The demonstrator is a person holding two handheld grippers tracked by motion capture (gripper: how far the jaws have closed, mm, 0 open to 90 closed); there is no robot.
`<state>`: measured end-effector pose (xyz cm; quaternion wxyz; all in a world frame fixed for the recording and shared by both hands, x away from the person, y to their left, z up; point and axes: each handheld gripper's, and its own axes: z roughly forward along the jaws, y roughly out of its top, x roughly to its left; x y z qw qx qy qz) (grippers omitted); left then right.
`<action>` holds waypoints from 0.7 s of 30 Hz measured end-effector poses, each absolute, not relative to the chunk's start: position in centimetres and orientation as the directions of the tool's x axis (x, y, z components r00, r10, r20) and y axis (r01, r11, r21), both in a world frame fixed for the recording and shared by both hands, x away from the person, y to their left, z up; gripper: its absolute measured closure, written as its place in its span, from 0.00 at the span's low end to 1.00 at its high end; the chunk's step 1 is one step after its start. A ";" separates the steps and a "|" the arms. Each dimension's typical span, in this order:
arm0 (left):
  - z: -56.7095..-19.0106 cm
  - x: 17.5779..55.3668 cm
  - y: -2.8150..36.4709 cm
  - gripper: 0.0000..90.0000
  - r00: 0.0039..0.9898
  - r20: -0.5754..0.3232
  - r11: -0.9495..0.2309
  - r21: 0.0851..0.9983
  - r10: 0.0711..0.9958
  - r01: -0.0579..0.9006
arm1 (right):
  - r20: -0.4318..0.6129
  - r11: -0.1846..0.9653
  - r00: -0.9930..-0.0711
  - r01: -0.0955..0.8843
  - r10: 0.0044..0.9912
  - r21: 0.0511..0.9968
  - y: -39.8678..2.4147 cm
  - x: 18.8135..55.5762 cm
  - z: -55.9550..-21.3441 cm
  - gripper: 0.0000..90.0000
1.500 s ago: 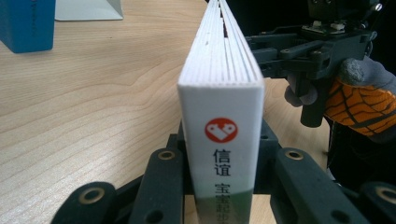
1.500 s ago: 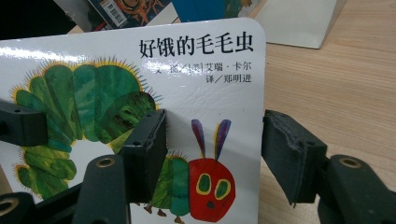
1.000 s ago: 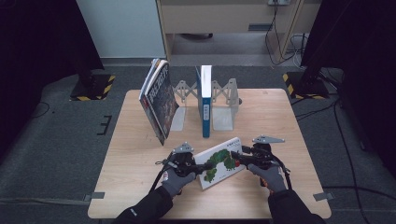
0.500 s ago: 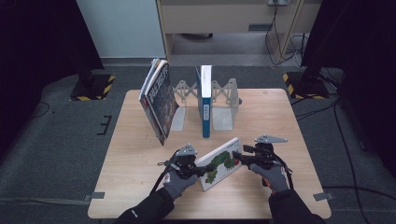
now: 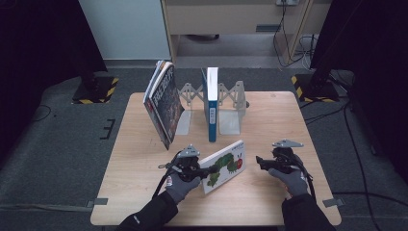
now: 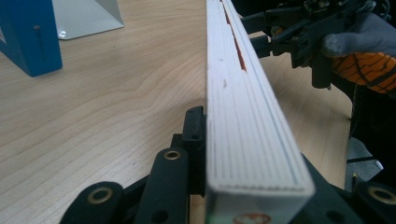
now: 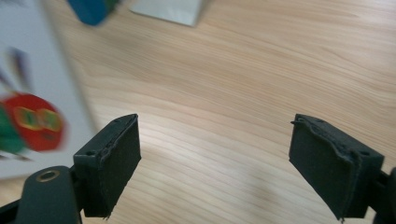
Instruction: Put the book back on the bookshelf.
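picture book [image 5: 225, 165] tilted on the worktop [image 5: 269, 120], clamped at its edge by the left tool [image 5: 208, 170]; right tool [image 5: 259, 161] just beside it, jaws just opened wide, nothing between.

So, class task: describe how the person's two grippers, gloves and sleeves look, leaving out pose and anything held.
Both the left gripper and the right gripper are black, each topped by a grey three-cornered plate, with a thin black cable trailing back. The right gripper's pads are flat, dark and rough-edged. The gloves are grey knit, one showing an orange patterned patch. The sleeves are dark.
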<state>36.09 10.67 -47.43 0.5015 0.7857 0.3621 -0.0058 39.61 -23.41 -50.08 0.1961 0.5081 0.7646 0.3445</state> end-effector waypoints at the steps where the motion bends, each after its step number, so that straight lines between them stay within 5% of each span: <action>1: -47.3 36.1 10.7 0.83 0.734 -0.374 -0.229 0.784 0.567 0.577 | 0.030 0.255 -0.395 0.647 0.918 0.718 -23.6 39.7 -50.3 0.18; 21: -44.8 36.9 11.5 0.83 0.704 -0.313 -0.186 0.824 0.637 0.535 | -0.016 0.272 -0.341 0.720 0.940 0.639 -25.9 40.5 -53.0 0.09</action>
